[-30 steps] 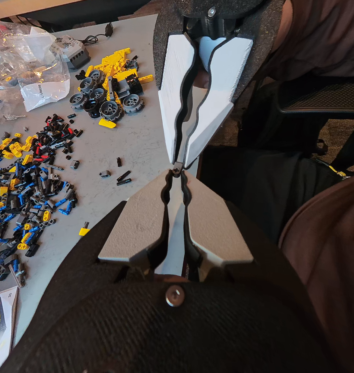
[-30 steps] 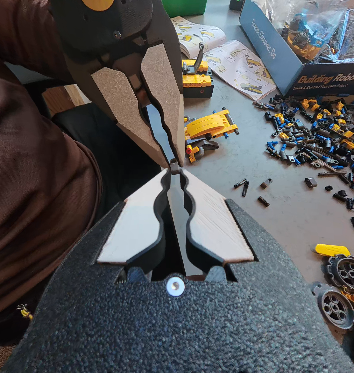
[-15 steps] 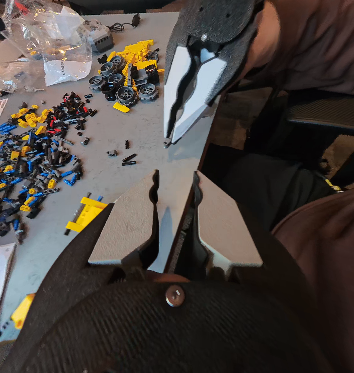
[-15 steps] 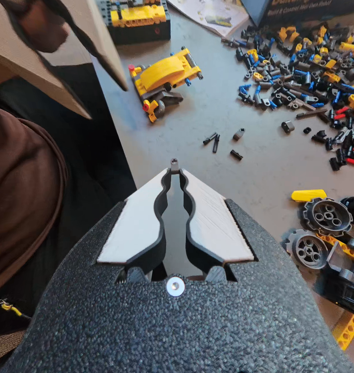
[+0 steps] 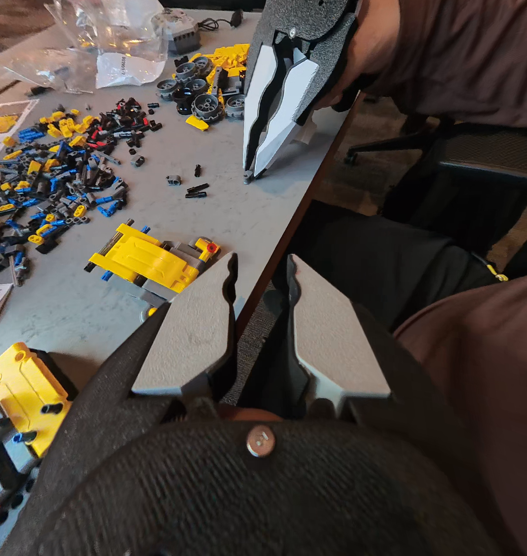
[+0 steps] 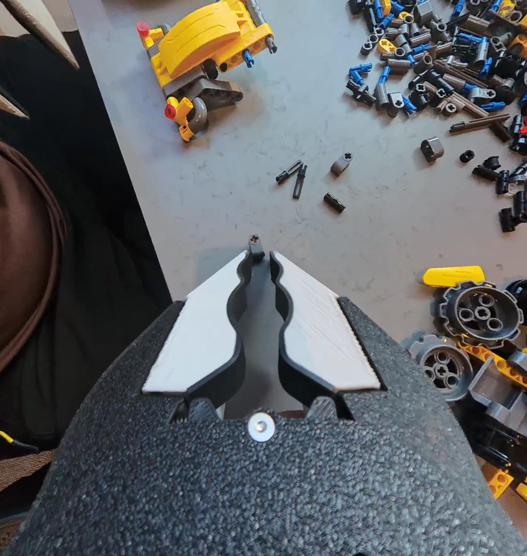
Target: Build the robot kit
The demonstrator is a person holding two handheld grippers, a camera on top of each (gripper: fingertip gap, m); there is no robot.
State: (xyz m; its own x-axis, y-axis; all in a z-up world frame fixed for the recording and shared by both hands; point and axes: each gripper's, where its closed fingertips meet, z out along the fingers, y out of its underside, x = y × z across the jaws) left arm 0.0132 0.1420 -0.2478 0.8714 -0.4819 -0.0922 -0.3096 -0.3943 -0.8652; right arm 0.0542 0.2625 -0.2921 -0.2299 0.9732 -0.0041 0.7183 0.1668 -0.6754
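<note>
Near the tabletop's (image 6: 196,186) front edge, the right gripper (image 6: 257,255) pinches a small grey connector (image 6: 255,245), its long axis pointing past the tips; the left gripper (image 5: 260,270) gapes empty beside the yellow assembly (image 5: 145,261).

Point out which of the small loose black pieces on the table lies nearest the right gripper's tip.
The short, stubby black connector, just ahead and right of the right gripper; the crossed pair of thin black pins lies farther off.

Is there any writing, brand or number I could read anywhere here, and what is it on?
White label on the clear plastic bag: a short printed code, which I do not repeat.
Booklet page at far left: print too small and blurred to read.
Right wrist view: no writing visible.
</note>
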